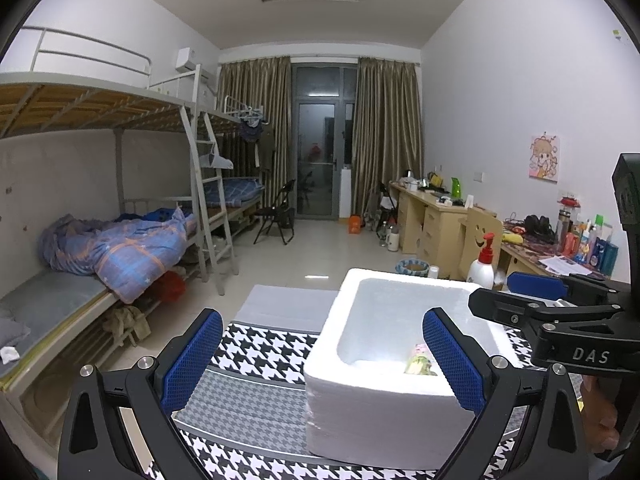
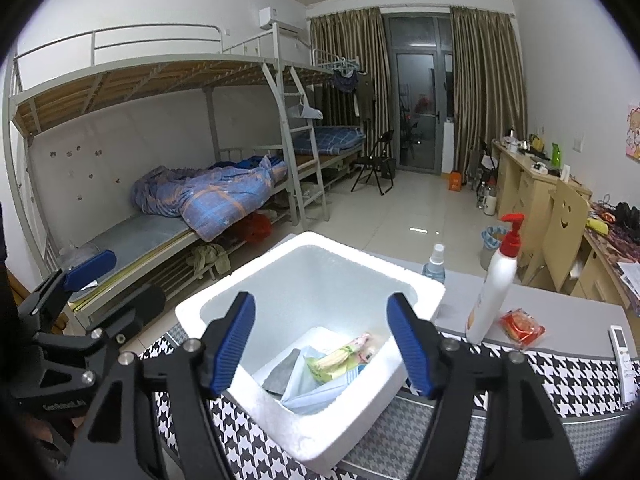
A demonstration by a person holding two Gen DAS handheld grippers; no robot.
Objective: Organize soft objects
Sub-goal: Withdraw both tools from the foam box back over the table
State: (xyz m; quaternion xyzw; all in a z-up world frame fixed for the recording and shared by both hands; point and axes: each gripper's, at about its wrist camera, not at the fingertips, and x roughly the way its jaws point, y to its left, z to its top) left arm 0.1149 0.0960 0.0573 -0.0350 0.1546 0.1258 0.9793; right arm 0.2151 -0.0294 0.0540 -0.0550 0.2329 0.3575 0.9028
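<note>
A white foam box (image 2: 188,312) stands on a houndstooth-cloth table (image 2: 180,420). Inside it lie a yellow-green snack packet (image 2: 340,360), a pale blue soft pack (image 2: 308,388) and a grey cloth (image 2: 282,374). My right gripper (image 2: 320,300) hangs open over the box's near side, nothing between its blue pads. In the left wrist view the same box (image 1: 360,400) sits just ahead, with the packet (image 1: 418,364) peeking out. My left gripper (image 1: 322,320) is open and empty, left of the box. A red soft packet (image 2: 522,326) lies on the table to the right.
A white pump bottle (image 2: 494,292) with a red top stands beside the red packet. A small spray bottle (image 2: 434,266) is behind the box and a remote (image 2: 624,360) lies at the right edge. Bunk beds line the left wall and desks the right.
</note>
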